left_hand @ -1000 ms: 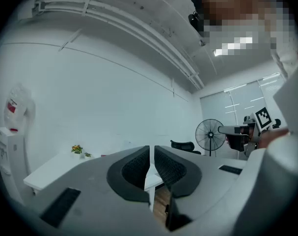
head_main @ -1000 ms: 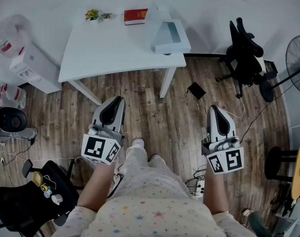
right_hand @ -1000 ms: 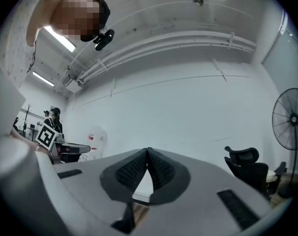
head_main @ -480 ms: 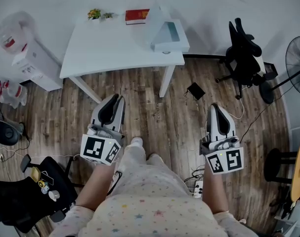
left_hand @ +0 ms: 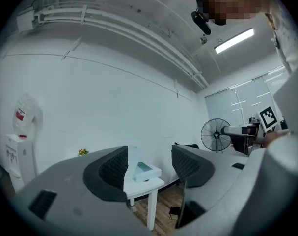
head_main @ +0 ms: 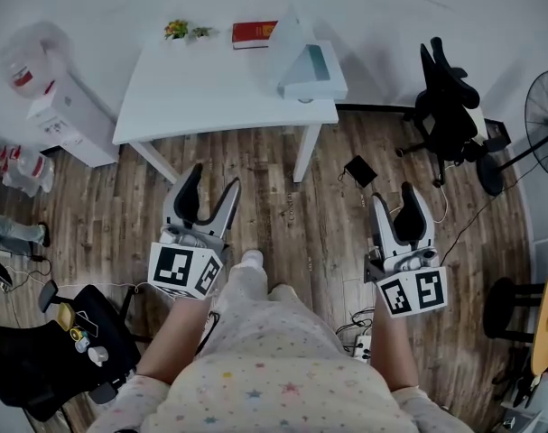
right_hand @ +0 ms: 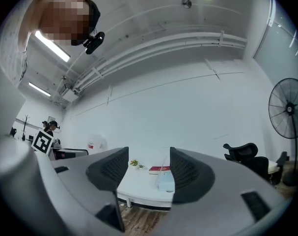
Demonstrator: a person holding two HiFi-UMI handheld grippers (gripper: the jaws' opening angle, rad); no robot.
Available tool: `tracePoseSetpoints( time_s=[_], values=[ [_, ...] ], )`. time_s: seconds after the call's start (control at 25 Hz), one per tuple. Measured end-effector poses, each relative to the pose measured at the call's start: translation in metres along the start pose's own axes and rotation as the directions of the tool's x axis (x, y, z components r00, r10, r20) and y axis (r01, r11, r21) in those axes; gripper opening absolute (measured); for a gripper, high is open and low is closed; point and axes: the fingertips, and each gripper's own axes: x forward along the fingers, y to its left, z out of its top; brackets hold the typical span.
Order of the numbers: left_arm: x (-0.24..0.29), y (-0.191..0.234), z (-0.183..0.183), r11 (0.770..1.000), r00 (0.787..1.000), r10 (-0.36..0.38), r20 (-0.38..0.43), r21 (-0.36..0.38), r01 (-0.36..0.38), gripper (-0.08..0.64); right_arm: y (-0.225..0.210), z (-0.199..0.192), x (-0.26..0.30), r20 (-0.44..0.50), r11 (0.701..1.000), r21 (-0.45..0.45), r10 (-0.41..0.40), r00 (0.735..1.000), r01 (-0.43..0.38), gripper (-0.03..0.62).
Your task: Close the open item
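Left gripper (head_main: pixel 216 177): my jaws have just been opening and now stand wide apart. Nothing is between them; they hang over the wooden floor (head_main: pixel 283 197), gripping nothing.

Far to the left of these jaws and ahead: a white water dispenser (head_main: pixel 61 115) against the wall.

Ahead of both pairs of jaws, well apart from them: the white surface (head_main: pixel 192 88). At its back edge are a small plant (head_main: pixel 174 29), then a red book (head_main: pixel 254 32) to the plant's right.

Task item: a white box (head_main: pixel 311 72) on the right end of the surface, over the near right leg. Its lid (head_main: pixel 290 36) is raised, so the box is open, and the inside shows pale teal. In the left gripper view the box falls in the gap between my jaws, far beyond the tips. In the right gripper view it sits just inside the right-hand jaw, also far off. Neither pair touches it.

Right gripper (head_main: pixel 393 195): jaws spread apart, nothing in them, likewise over the floor.

To the right of the right jaws and further ahead: a black office chair (head_main: pixel 450 97). Beyond it, at the frame edge, is a standing fan (head_main: pixel 544 115).
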Motion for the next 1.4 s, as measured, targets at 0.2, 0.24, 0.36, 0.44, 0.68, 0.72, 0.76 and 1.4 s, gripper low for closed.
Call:
tracePoseSetpoints(
  time_s=[0.2, 0.24, 0.36, 0.44, 0.68, 0.72, 0.76, 1.4],
  values=[
    [0.014, 0.013, -0.003, 1.0, 1.0, 0.003, -0.011, 0.002, -0.003, 0.262, -0.006, -0.006, 0.022, -0.007, 1.0, 0.016, -0.01, 1.0, 0.01, 0.27],
    [0.019, 0.017, -0.004, 1.0, 1.0, 0.002, -0.012, 0.0, -0.002, 0.262, -0.006, -0.007, 0.027, -0.009, 1.0, 0.017, -0.012, 1.0, 0.012, 0.273],
    [0.038, 0.028, -0.011, 1.0, 1.0, -0.011, -0.017, -0.011, 0.011, 0.262, -0.009, -0.012, 0.045, -0.018, 1.0, 0.017, -0.02, 1.0, 0.021, 0.275],
    [0.056, 0.039, -0.014, 1.0, 1.0, -0.021, -0.018, -0.019, 0.021, 0.262, -0.013, -0.014, 0.061, -0.021, 0.999, 0.017, -0.031, 0.999, 0.031, 0.275],
    [0.117, 0.081, -0.016, 0.998, 0.998, -0.054, -0.021, -0.013, 0.054, 0.262, -0.027, -0.017, 0.125, -0.026, 0.998, 0.004, -0.056, 0.998, 0.056, 0.275],
    [0.126, 0.09, -0.017, 0.998, 0.998, -0.06, -0.023, -0.014, 0.06, 0.262, -0.029, -0.017, 0.137, -0.022, 0.998, 0.007, -0.061, 0.998, 0.062, 0.275],
    [0.134, 0.098, -0.018, 0.998, 0.997, -0.066, -0.025, -0.017, 0.066, 0.262, -0.029, -0.018, 0.148, -0.018, 0.998, 0.011, -0.066, 0.998, 0.067, 0.275],
    [0.226, 0.171, -0.036, 0.99, 0.99, -0.13, -0.054, -0.06, 0.127, 0.262, -0.048, -0.043, 0.249, -0.052, 0.989, 0.045, -0.137, 0.989, 0.14, 0.275]
  ],
)
